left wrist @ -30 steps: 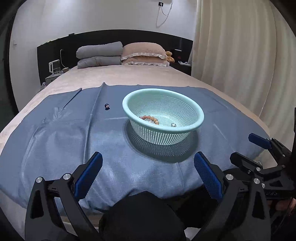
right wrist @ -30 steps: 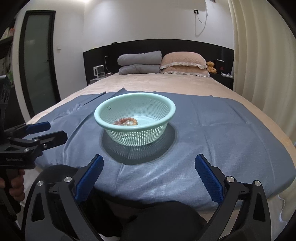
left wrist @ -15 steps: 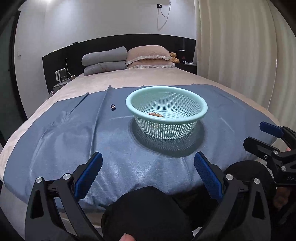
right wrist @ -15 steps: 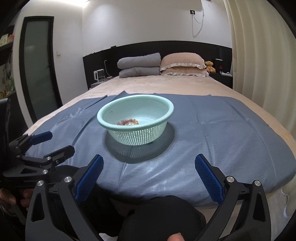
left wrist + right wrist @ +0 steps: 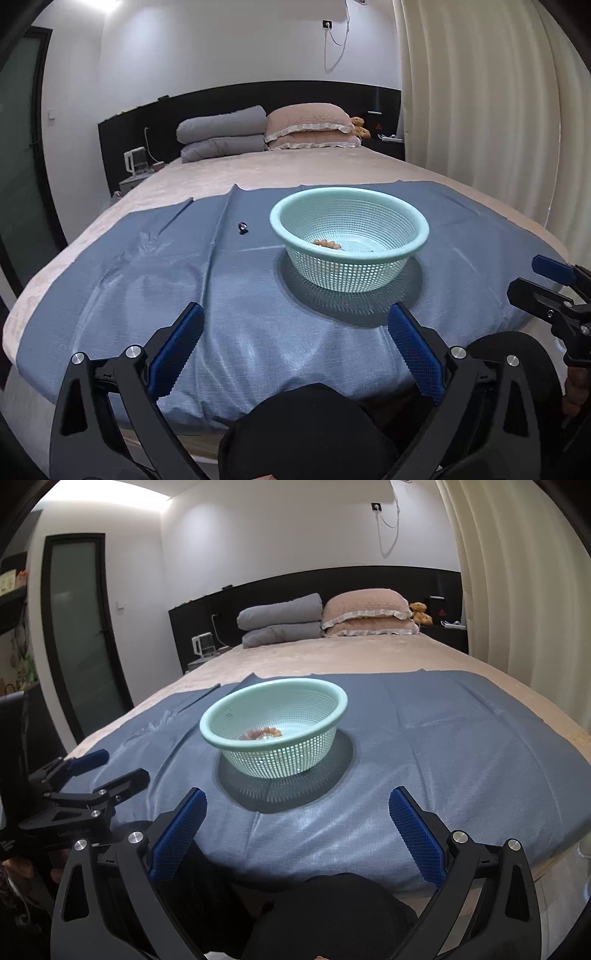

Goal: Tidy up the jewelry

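Observation:
A mint green mesh basket (image 5: pixel 388 218) stands on a blue cloth (image 5: pixel 240 295) on the bed; it also shows in the right wrist view (image 5: pixel 236 716). A brown bead bracelet (image 5: pixel 327 243) lies inside it, also seen in the right wrist view (image 5: pixel 260 733). A small dark ring (image 5: pixel 242 226) lies on the cloth left of the basket. My left gripper (image 5: pixel 295 343) is open and empty, held back near the bed's foot. My right gripper (image 5: pixel 297 823) is open and empty too. Each gripper shows in the other's view: the right (image 5: pixel 546 280), the left (image 5: pixel 107 771).
Grey and pink pillows (image 5: pixel 266 129) and a small teddy bear (image 5: pixel 359 125) lie at the dark headboard. A cream curtain (image 5: pixel 480 110) hangs on the right. A glass door (image 5: pixel 81 635) stands on the left. My dark-clothed knees (image 5: pixel 310 432) are below the grippers.
Both grippers have pulled back and lowered away from the basket, so the bed looks farther and flatter. Both stay open. The basket and ring have not moved.

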A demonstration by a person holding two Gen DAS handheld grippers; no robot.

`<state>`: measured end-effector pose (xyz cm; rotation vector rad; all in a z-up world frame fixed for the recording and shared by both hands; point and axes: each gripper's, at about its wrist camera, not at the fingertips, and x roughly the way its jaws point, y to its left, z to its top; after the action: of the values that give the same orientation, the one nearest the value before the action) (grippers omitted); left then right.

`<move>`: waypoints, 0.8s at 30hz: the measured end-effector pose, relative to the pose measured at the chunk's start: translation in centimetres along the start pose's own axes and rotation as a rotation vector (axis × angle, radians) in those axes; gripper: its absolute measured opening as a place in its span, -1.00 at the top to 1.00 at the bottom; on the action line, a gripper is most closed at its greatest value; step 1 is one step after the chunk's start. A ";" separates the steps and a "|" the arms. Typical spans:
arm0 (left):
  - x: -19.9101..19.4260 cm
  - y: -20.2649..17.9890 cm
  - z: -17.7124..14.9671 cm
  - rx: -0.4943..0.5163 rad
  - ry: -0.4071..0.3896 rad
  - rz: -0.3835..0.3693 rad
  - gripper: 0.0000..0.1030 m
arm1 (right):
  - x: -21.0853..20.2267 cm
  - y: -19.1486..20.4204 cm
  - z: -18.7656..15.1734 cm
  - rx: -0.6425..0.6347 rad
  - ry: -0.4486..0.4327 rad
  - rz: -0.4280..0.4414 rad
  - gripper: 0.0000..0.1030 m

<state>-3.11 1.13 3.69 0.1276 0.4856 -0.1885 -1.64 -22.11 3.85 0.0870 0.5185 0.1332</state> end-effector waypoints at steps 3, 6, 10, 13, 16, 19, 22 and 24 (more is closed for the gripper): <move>0.0 -0.3 0.1 0.017 0.000 0.030 -0.89 | 0.3 0.3 -0.3 -0.038 0.008 -0.046 -0.85; 0.2 -0.3 0.2 0.019 0.016 0.060 -0.89 | 0.4 0.4 -0.6 -0.060 0.019 -0.063 -0.85; 0.4 -0.5 0.2 0.021 0.027 0.054 -0.89 | 0.2 0.6 -0.7 -0.077 0.005 -0.067 -0.85; 0.3 -0.3 0.4 -0.012 0.024 0.013 -0.89 | 0.1 0.9 -0.8 -0.096 -0.004 -0.061 -0.85; 0.2 -0.3 0.3 -0.018 0.016 -0.007 -0.89 | -0.2 1.1 -0.8 -0.111 -0.014 -0.058 -0.85; 0.0 -0.6 0.1 -0.004 0.003 -0.002 -0.89 | -0.2 1.3 -0.9 -0.122 -0.014 -0.054 -0.85; 0.1 -0.8 0.2 -0.001 0.011 0.023 -0.89 | -0.3 1.3 -0.9 -0.126 -0.019 -0.050 -0.85; 0.2 -0.8 0.2 -0.005 0.012 0.020 -0.89 | -0.5 1.2 -1.0 -0.123 -0.021 -0.048 -0.85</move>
<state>-3.03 0.32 3.67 0.1288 0.4964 -0.1672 -2.65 -20.94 3.35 -0.0440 0.4896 0.1167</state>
